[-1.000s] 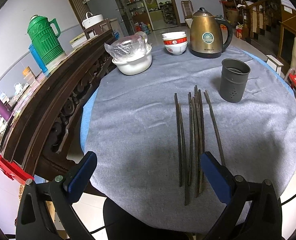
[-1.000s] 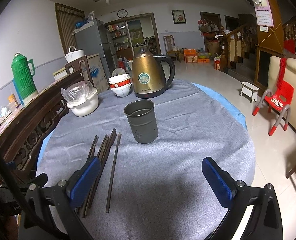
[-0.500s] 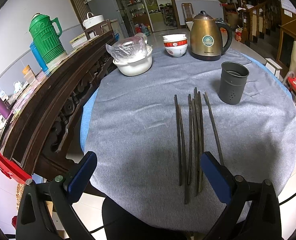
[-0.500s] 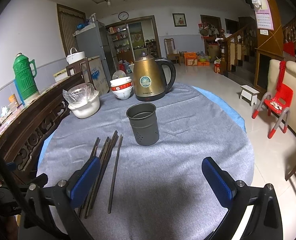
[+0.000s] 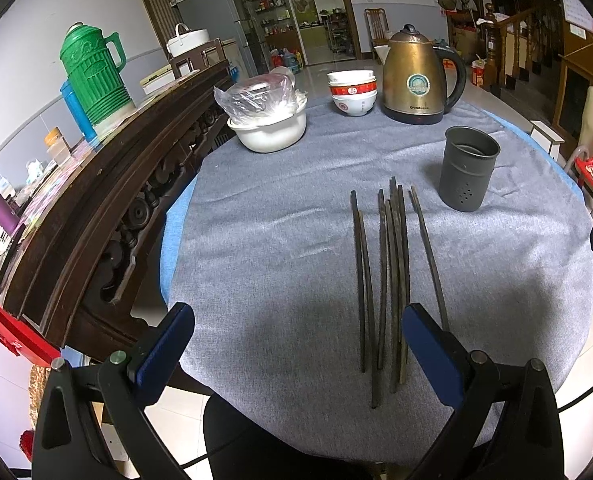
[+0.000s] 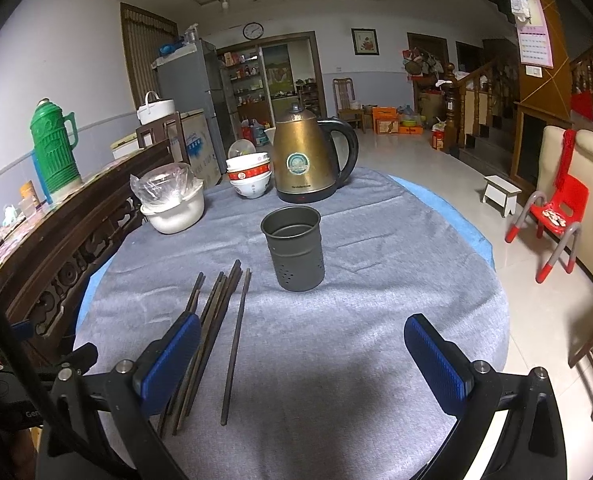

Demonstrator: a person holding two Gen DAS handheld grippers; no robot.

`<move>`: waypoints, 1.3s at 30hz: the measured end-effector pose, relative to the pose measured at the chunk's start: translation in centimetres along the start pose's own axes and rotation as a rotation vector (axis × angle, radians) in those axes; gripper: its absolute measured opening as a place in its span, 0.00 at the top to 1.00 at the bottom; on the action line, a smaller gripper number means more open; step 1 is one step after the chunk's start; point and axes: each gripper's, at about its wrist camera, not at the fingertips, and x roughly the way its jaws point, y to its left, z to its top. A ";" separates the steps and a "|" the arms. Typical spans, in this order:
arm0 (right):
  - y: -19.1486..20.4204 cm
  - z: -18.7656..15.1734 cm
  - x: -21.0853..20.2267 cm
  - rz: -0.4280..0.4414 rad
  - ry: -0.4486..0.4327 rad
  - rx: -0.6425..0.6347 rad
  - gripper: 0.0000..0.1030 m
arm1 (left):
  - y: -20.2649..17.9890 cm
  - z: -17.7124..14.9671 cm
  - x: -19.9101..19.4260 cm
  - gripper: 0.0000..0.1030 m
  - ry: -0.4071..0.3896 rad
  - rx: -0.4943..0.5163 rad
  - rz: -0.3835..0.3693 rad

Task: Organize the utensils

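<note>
Several dark chopsticks (image 5: 392, 276) lie side by side on the grey cloth, pointing away from me; in the right wrist view the chopsticks (image 6: 236, 340) lie left of centre. A dark grey perforated metal holder cup (image 5: 468, 168) stands upright and empty beyond their far right; the same cup (image 6: 294, 248) is central in the right view. My left gripper (image 5: 296, 352) hovers open over the table's near edge, its right finger above the chopsticks' near ends. My right gripper (image 6: 296, 356) is open and empty, its left finger over the chopsticks.
A round table covered by grey cloth (image 5: 280, 240) holds a brass kettle (image 5: 416, 76), stacked red-and-white bowls (image 5: 352, 92) and a white pot with a plastic bag (image 5: 268, 120) at the back. A carved wooden bench back (image 5: 96, 184) runs along the left. A red child's chair (image 6: 552, 216) stands on the right.
Both grippers have drawn back and lifted slightly, so the table shows a little smaller and farther. Nothing on the table has moved; both grippers stay open.
</note>
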 end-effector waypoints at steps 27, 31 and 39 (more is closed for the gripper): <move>1.3 0.5 1.0 0.014 0.012 -0.032 0.00 | 0.4 0.4 0.7 0.00 0.009 -0.011 -0.013; 1.7 0.7 1.2 0.016 0.011 -0.040 0.00 | 0.6 0.5 1.0 0.00 0.011 -0.012 -0.016; 2.6 1.0 2.4 0.034 0.033 -0.057 0.00 | 1.0 0.8 2.1 0.00 0.029 -0.022 -0.024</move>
